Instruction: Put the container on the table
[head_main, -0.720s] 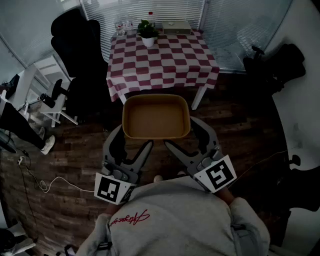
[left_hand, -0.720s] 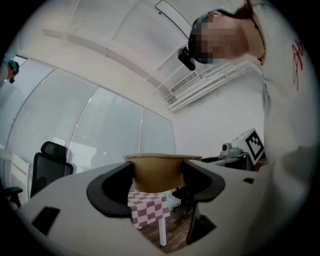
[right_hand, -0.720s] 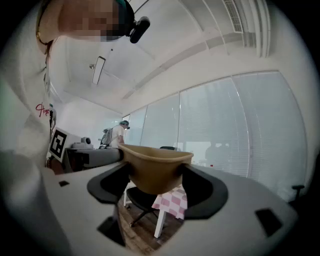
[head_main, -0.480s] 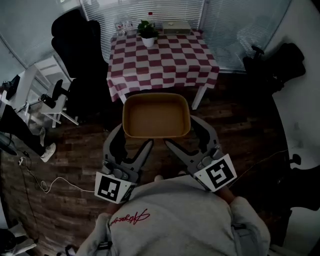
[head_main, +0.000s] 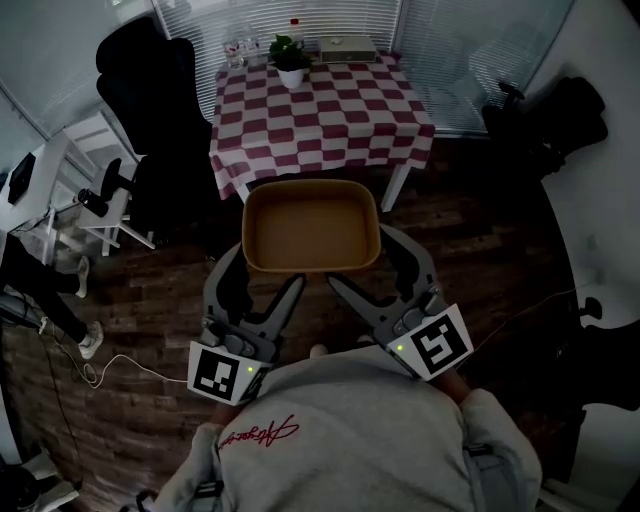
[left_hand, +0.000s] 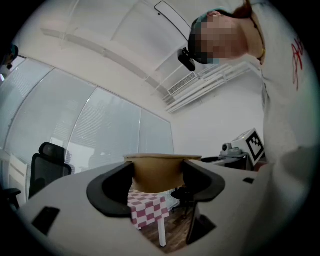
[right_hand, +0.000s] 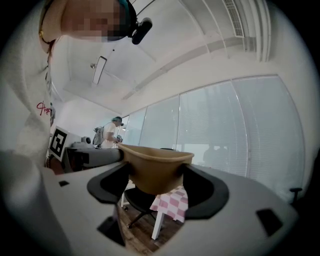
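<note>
A tan, empty, rounded-rectangular container (head_main: 312, 225) hangs in the air over the wood floor, short of the table with the red-and-white checked cloth (head_main: 320, 105). My left gripper (head_main: 266, 270) clamps the container's near-left corner, and my right gripper (head_main: 366, 264) clamps its near-right corner. In the left gripper view the container's wall (left_hand: 155, 167) fills the gap of the left gripper (left_hand: 157, 174), with both pads against it. In the right gripper view the container (right_hand: 155, 170) likewise sits pinched in the right gripper (right_hand: 156, 181).
On the table's far edge stand a potted plant (head_main: 292, 62), a bottle (head_main: 295, 25) and a flat box (head_main: 348, 47). A black office chair (head_main: 150, 90) stands left of the table, dark gear (head_main: 540, 120) to its right. A white cable (head_main: 90, 370) lies on the floor.
The table has slid slightly up and toward the top of the head view. The container stays in the same two-gripper hold. A person's legs at the left edge have shifted down the picture.
</note>
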